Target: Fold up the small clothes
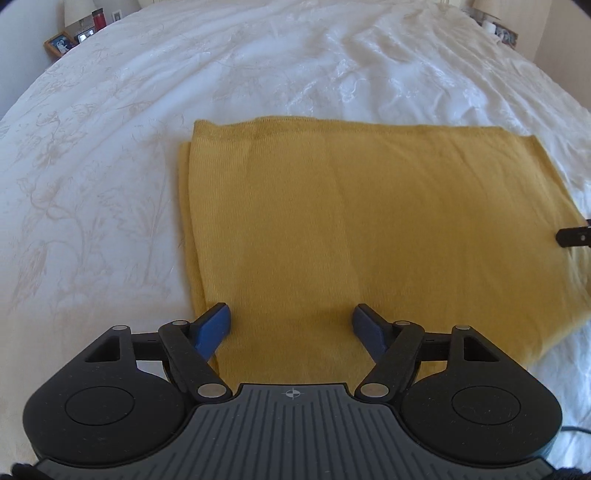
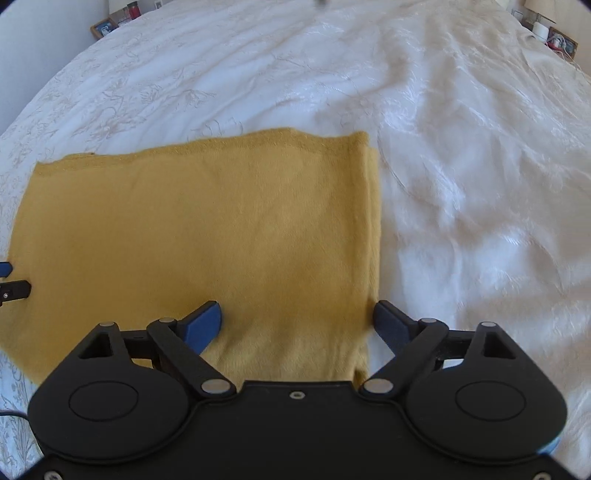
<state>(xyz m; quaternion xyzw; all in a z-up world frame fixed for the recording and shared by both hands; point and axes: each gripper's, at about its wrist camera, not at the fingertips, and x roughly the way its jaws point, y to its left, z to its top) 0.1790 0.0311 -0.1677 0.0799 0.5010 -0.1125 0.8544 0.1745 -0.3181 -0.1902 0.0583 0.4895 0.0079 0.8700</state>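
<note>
A mustard-yellow knit garment (image 1: 351, 221) lies folded flat in a rough rectangle on the white bedspread (image 1: 110, 166). My left gripper (image 1: 291, 325) hovers over its near left part, jaws open, nothing between the blue pads. The same garment (image 2: 207, 229) fills the left half of the right wrist view. My right gripper (image 2: 295, 323) is over the garment's near right edge, jaws wide open, one pad over the cloth and the other over the bedspread (image 2: 480, 203). Each gripper's tip shows at the edge of the other's view.
The wrinkled white bedspread with a faint floral pattern stretches far beyond the garment. A nightstand with picture frames (image 1: 59, 44) and a red bottle (image 1: 99, 18) stands at the far left; another nightstand with small items (image 2: 554, 37) is at the far right.
</note>
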